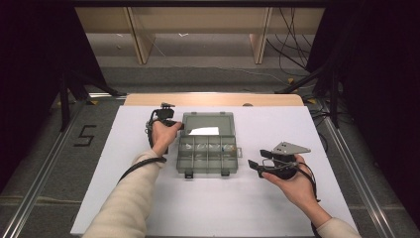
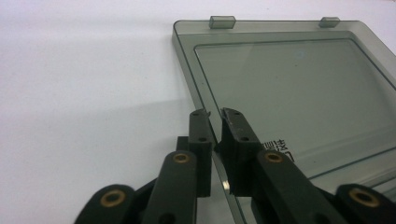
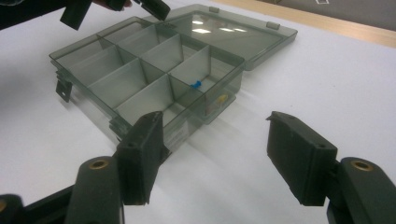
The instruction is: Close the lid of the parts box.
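**Left jaws pinching open box lid**

High view: organizer box mid-frame on table, lid flat behind; left gripper at lid's left edge, likely to swing it shut.

Left gripper view: jaws clamped on lid edge.

Right gripper view: right gripper jaws wide, empty, waiting beside box.

floor: grey carpet | far side: wooden legs | cables on floor | sides: dark
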Motion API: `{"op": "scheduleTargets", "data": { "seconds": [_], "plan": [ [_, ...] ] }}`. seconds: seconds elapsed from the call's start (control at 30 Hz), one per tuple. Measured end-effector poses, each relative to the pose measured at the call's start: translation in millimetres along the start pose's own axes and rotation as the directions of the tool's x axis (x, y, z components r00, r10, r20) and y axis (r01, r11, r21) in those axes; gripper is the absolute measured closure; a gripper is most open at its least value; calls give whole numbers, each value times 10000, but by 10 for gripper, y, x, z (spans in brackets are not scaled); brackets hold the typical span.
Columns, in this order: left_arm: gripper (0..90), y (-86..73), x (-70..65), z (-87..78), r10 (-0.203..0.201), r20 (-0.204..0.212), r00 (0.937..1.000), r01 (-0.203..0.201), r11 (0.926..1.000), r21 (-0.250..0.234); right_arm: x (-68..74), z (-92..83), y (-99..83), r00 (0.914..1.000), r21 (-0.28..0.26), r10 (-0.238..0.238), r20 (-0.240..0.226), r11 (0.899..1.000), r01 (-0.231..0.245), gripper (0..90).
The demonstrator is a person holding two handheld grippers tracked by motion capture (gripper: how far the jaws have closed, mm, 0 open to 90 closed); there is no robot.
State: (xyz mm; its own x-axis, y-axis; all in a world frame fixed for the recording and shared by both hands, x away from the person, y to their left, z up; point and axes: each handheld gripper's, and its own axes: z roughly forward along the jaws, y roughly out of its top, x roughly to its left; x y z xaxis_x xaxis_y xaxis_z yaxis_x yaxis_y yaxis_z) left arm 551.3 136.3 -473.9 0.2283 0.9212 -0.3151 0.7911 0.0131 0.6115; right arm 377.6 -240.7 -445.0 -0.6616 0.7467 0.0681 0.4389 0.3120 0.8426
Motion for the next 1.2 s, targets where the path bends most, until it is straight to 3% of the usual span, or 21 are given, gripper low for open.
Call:
{"op": "scheduleTargets", "data": {
  "seconds": [0.17,0.23,0.27,0.3,0.33,0.47,0.57,0.63,0.67,0.7,0.73,0.77,0.8,0.83,0.9,0.97,1.0,1.07,1.13,1.17,1.2],
  "plan": [
    [864,-37,-75,-24,-325,-351,9989,313,9990,-328,-17,43,43,9998,135,142,118,9998,-143,376],
    [871,-51,-106,-41,-270,-442,9987,241,9977,-641,-51,74,88,9997,41,107,239,9999,-108,379],
    [874,-51,-93,-57,101,-447,9989,-134,9971,-747,-66,88,118,9994,78,185,277,9998,-187,380],
    [877,-62,-111,-67,-217,-436,9988,177,9958,-897,-86,111,158,9992,190,268,281,9994,-273,380],
    [879,-64,-102,-75,-137,-419,9990,95,9951,-987,-106,145,189,9990,78,286,330,9996,-289,380],
    [883,-92,-122,-109,-676,-220,9975,636,9870,-1479,-199,296,359,9967,42,731,363,9973,-733,396],
    [883,-101,-107,-137,-557,-59,9984,539,9834,-1732,-279,479,523,9904,252,1313,432,9909,-1325,432],
    [883,-115,-108,-158,-726,46,9974,722,9799,-1859,-340,631,629,9840,480,1716,483,9836,-1739,466],
    [884,-111,-90,-169,-393,114,9992,408,9808,-1907,-380,709,680,9820,675,1811,531,9805,-1844,479],
    [884,-120,-99,-176,-404,124,9991,421,9787,-2009,-417,789,725,9779,825,2003,603,9753,-2048,493],
    [884,-121,-96,-191,-297,80,9995,307,9791,-2010,-448,860,765,9698,1005,2324,734,9658,-2391,507],
    [884,-124,-109,-203,-464,93,9989,474,9783,-2018,-474,926,800,9605,1194,2649,847,9544,-2738,516],
    [884,-130,-103,-203,-387,130,9992,405,9765,-2118,-494,993,830,9492,1315,2951,1092,9422,-3080,529],
    [884,-128,-92,-211,-180,141,9997,206,9770,-2120,-524,1053,852,9432,1298,3131,1112,9364,-3261,542],
    [885,-136,-92,-219,-162,154,9998,192,9748,-2224,-592,1170,880,9413,1294,3134,1252,9355,-3287,554],
    [885,-151,-86,-228,-196,220,9996,242,9725,-2316,-622,1261,890,9341,1368,3320,1312,9272,-3488,586],
    [885,-159,-78,-236,-192,255,9995,246,9722,-2330,-636,1299,893,9342,1284,3271,1425,9297,-3452,600],
    [885,-171,-67,-235,-133,316,9994,206,9691,-2457,-633,1338,924,9267,1392,3420,1558,9212,-3633,631],
    [885,-180,-57,-240,-95,369,9993,185,9678,-2511,-628,1382,939,9293,1270,3293,1672,9275,-3515,657],
    [885,-180,-56,-248,-120,412,9991,219,9684,-2483,-600,1390,965,9145,1341,3686,1668,9104,-3914,674],
    [886,-182,-56,-250,-132,463,9988,245,9670,-2537,-613,1398,965,9233,1385,3485,1615,9183,-3708,693]
  ]
}}
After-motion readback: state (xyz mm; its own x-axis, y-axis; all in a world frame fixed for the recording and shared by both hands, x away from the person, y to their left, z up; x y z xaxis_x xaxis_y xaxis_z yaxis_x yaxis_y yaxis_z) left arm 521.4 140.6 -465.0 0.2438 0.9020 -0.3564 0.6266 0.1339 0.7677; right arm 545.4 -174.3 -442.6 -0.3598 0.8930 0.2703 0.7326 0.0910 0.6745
